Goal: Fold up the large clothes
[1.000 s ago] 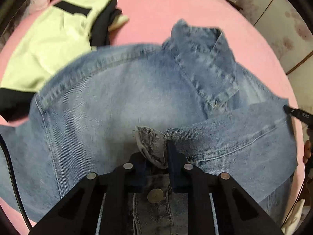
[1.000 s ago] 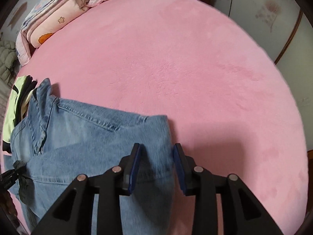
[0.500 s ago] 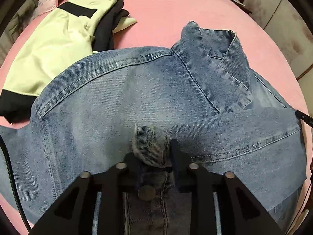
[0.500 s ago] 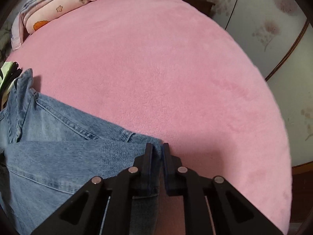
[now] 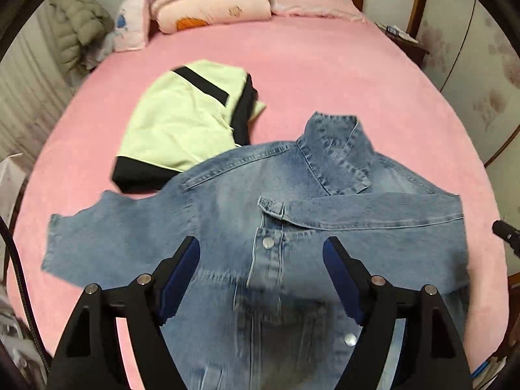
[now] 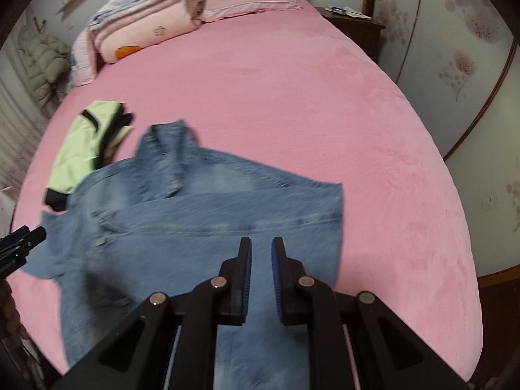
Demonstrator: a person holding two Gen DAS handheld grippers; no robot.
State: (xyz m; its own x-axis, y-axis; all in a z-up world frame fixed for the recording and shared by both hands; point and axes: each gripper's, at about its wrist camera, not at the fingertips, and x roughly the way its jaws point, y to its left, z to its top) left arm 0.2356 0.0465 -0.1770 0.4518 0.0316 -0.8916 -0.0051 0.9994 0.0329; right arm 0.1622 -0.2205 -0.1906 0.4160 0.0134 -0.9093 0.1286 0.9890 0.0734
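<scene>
A light blue denim jacket lies on the pink bed, collar pointing away from me. Its right sleeve is folded across the chest, the cuff resting near the button placket. My left gripper hovers above the jacket's front; its jaws are opening wide, with nothing between them. In the right wrist view the jacket looks blurred. My right gripper hangs over the folded sleeve's right part. Its pads are almost together with a slim gap and hold nothing.
A folded pale green and black garment lies just beyond the jacket's left shoulder. Stacked quilts and a pillow sit at the headboard. A nightstand and wardrobe doors stand on the right, a puffer coat on the left.
My left gripper let go of the sleeve cuff, opened wide and rose. My right gripper came off the sleeve fold and lifted too. The sleeve stays folded across the jacket.
</scene>
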